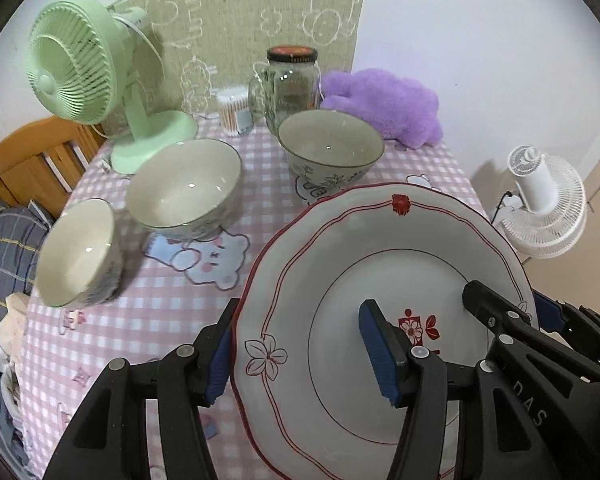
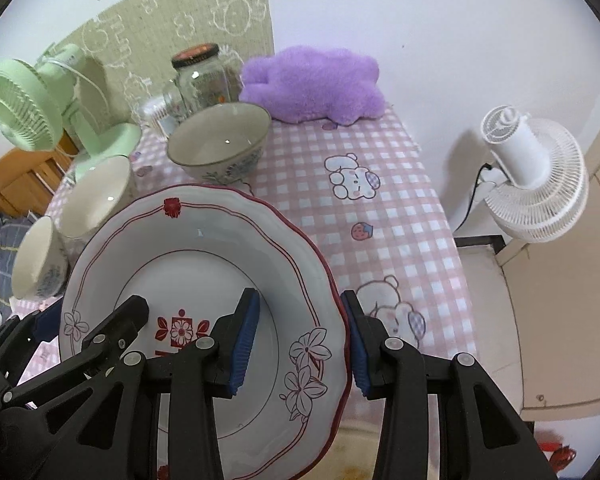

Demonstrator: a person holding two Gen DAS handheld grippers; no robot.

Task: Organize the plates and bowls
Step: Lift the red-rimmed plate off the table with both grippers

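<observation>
A white plate (image 1: 340,264) with a red rim and flower prints is held above the table's near edge; it also shows in the right wrist view (image 2: 204,248). My left gripper (image 1: 300,354) straddles its left rim. My right gripper (image 2: 300,344) straddles its right rim. Both sets of jaws stand wide, with a pad on each side of the rim. Three bowls stand on the checked cloth: a floral one (image 1: 331,146) at the back, a large one (image 1: 184,186) in the middle, a small one (image 1: 78,254) at the left.
A green fan (image 1: 84,68), a glass jar (image 1: 292,80), a cotton swab tub (image 1: 234,110) and a purple plush (image 1: 384,106) line the table's back. A white fan (image 2: 536,172) stands off the right edge. A wooden chair (image 1: 32,156) is at the left.
</observation>
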